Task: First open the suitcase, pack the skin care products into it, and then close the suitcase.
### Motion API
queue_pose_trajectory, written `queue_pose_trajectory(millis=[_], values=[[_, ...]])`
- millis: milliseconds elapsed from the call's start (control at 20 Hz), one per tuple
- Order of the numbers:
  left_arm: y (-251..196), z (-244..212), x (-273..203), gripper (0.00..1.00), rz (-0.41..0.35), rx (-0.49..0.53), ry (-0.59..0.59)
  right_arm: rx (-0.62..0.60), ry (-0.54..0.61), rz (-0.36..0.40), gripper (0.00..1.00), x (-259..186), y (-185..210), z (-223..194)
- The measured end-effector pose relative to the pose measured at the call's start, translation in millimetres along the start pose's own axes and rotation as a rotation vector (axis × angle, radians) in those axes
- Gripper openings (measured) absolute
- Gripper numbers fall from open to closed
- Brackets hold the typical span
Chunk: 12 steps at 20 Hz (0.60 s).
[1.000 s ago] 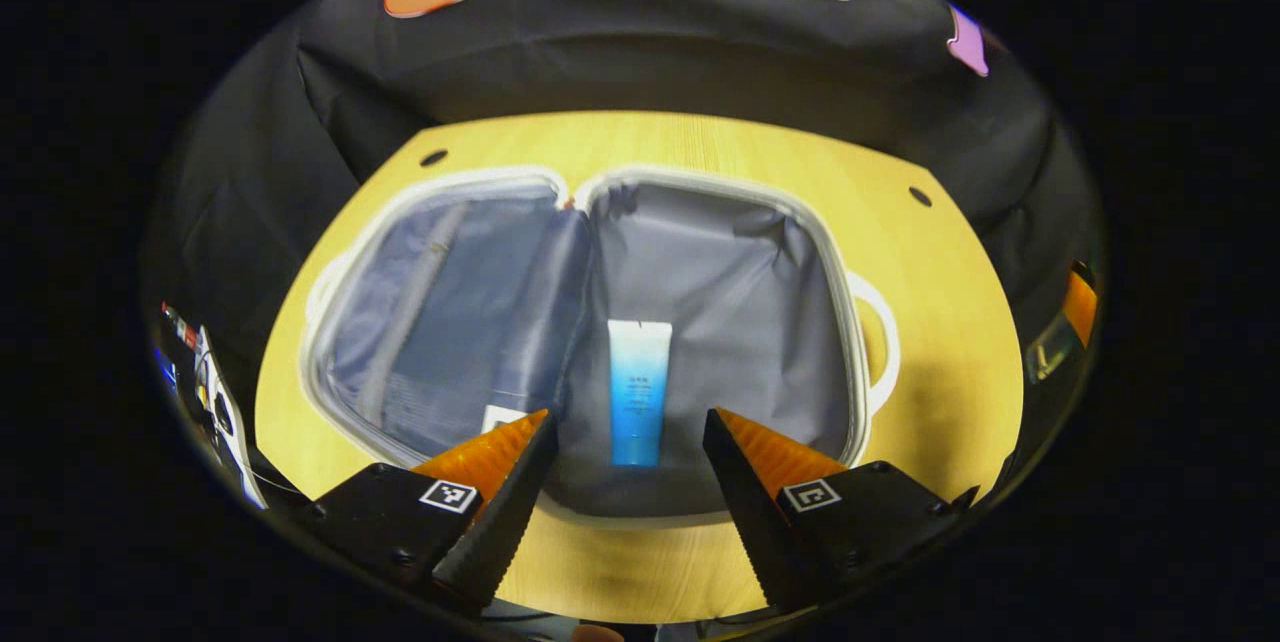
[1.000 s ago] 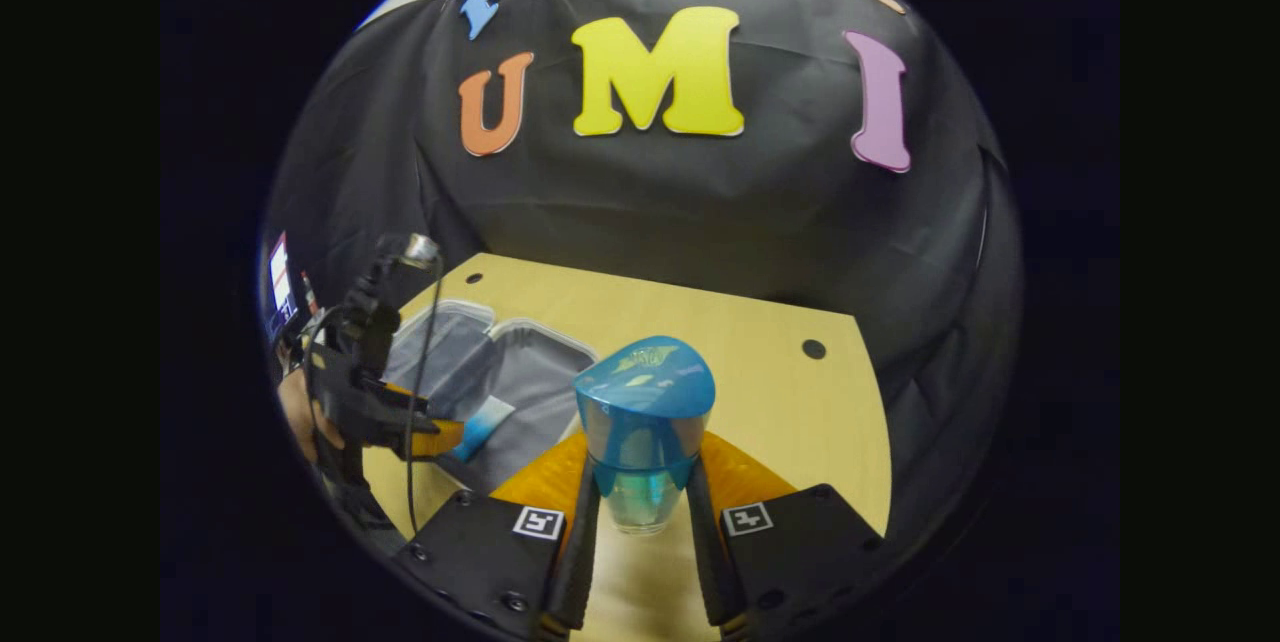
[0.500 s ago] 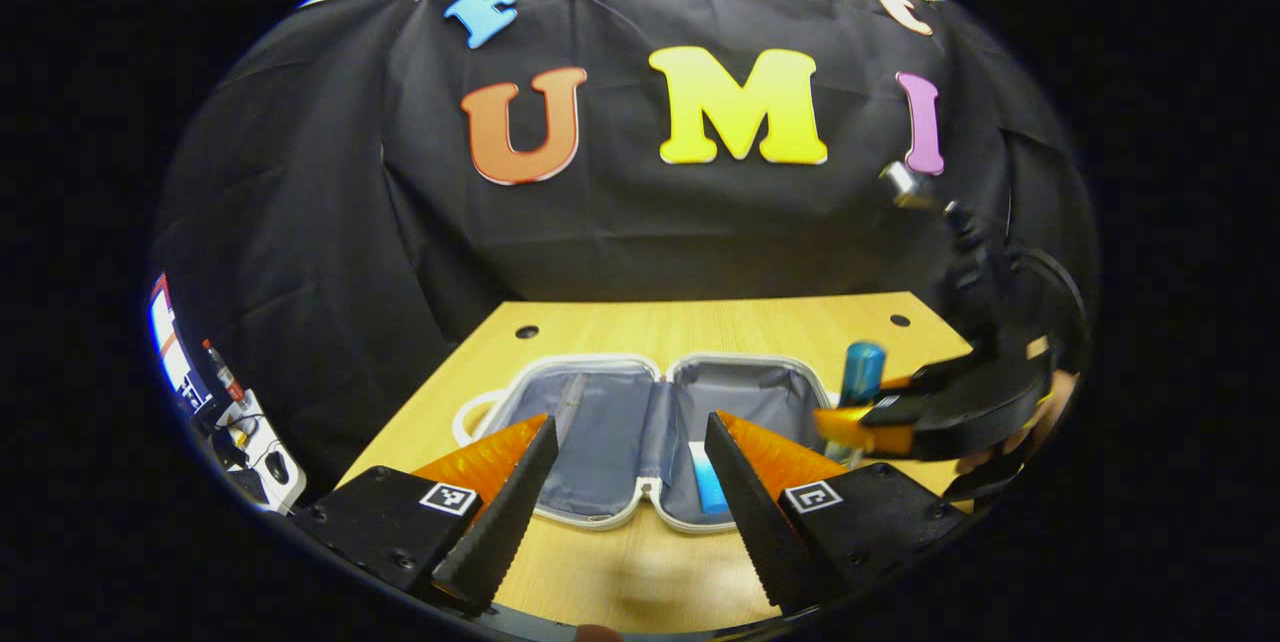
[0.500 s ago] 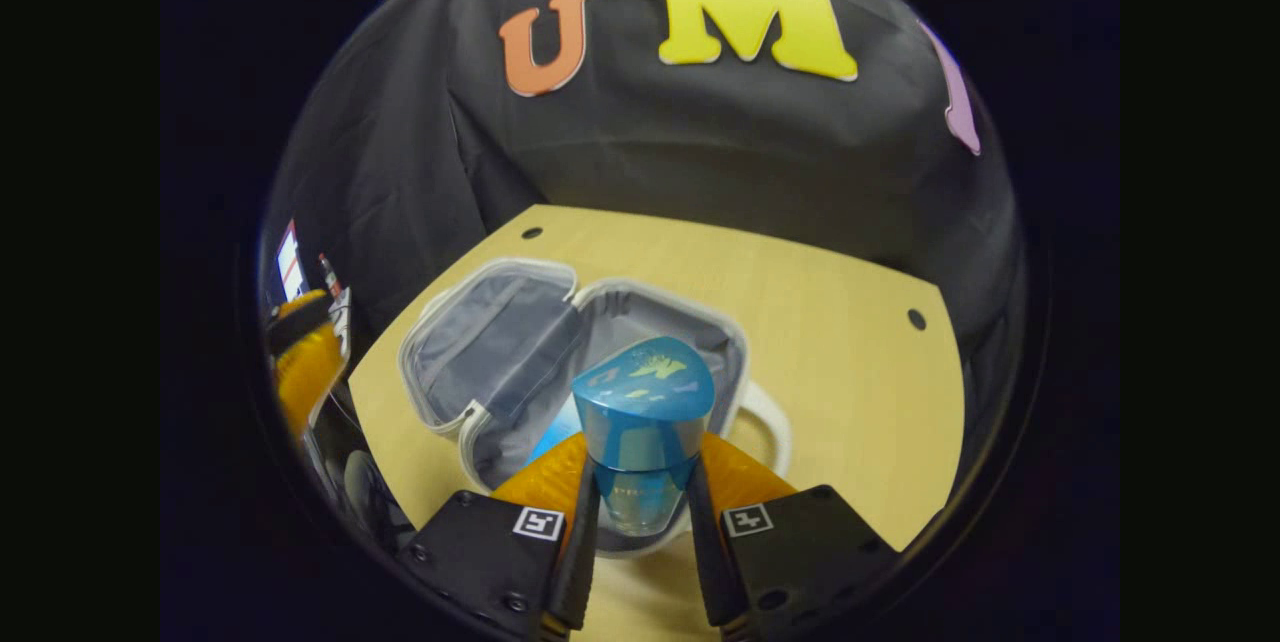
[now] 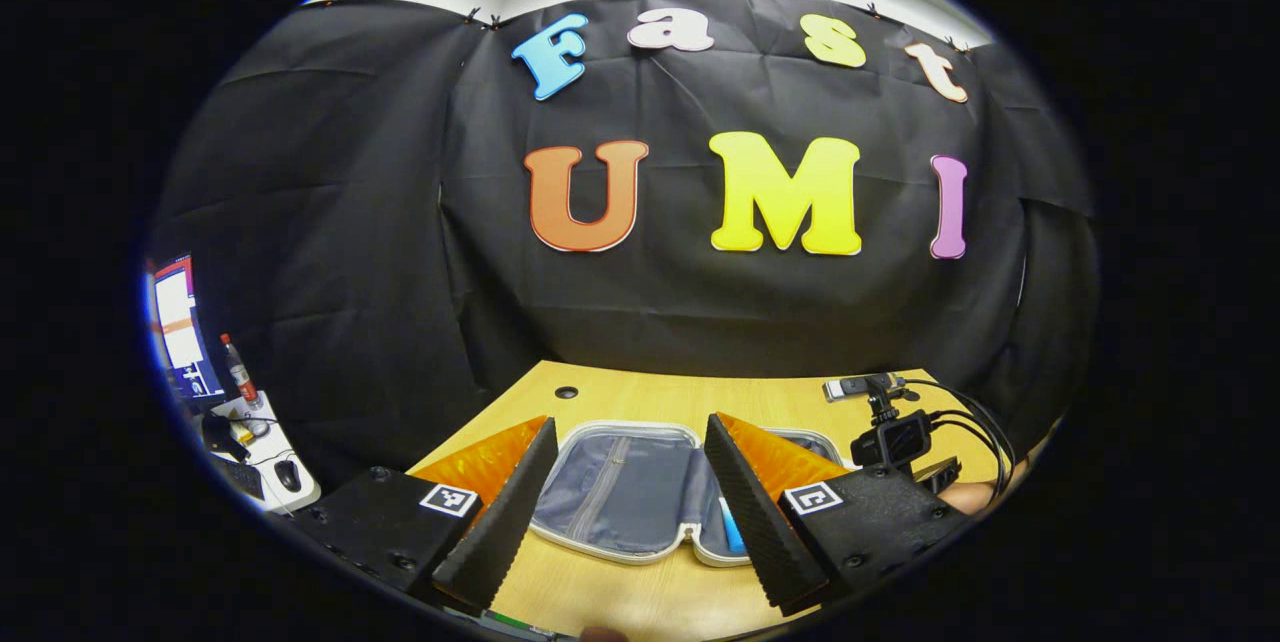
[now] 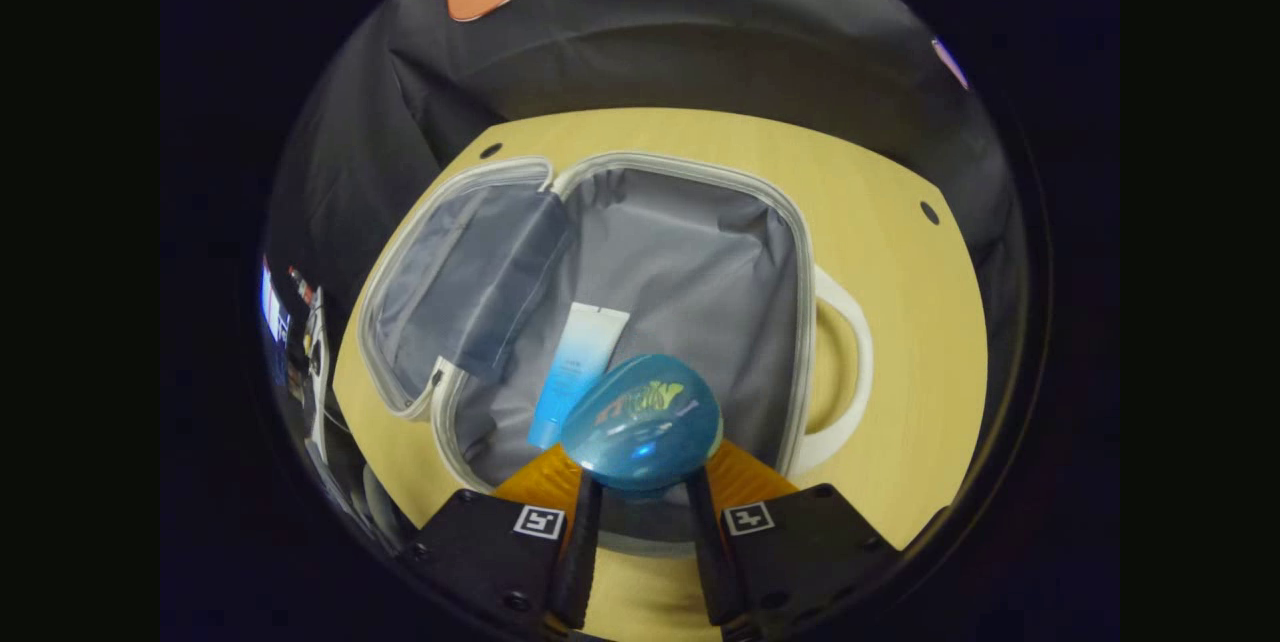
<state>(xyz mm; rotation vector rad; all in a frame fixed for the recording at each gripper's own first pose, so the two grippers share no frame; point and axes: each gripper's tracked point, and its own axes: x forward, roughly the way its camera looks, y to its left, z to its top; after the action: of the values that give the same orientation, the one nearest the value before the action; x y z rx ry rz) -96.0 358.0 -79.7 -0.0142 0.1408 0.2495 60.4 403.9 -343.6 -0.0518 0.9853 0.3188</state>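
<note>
I'm gripping the blue-capped bottle (image 6: 640, 422) in my right claw (image 6: 640, 512) above the open suitcase (image 6: 700, 252); lowering beside the tube (image 6: 578, 372) before releasing, left claw (image 5: 625, 497) idling open

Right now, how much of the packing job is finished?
Done: the suitcase lies open on the table, and a white-and-blue tube already lies inside. In hand: the right gripper grips a blue-capped bottle above the open case. The left gripper is open and empty. Left: setting the bottle down, then closing the suitcase.
</note>
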Motion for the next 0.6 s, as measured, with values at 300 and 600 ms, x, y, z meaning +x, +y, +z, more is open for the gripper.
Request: queue_pose_trajectory(millis=[300, 600], values=[[15.0, -12.6, 5.1, 0.96, 0.014, -0.065, 0.034, 0.042, 0.036, -0.062, 0.41, 23.6, 0.8, 21.8], [29.3, -19.7, 7.0, 0.96, 0.035, -0.054, 0.051, 0.061, 0.089, -0.122, 0.41, 46.1, -2.4, 31.4]])
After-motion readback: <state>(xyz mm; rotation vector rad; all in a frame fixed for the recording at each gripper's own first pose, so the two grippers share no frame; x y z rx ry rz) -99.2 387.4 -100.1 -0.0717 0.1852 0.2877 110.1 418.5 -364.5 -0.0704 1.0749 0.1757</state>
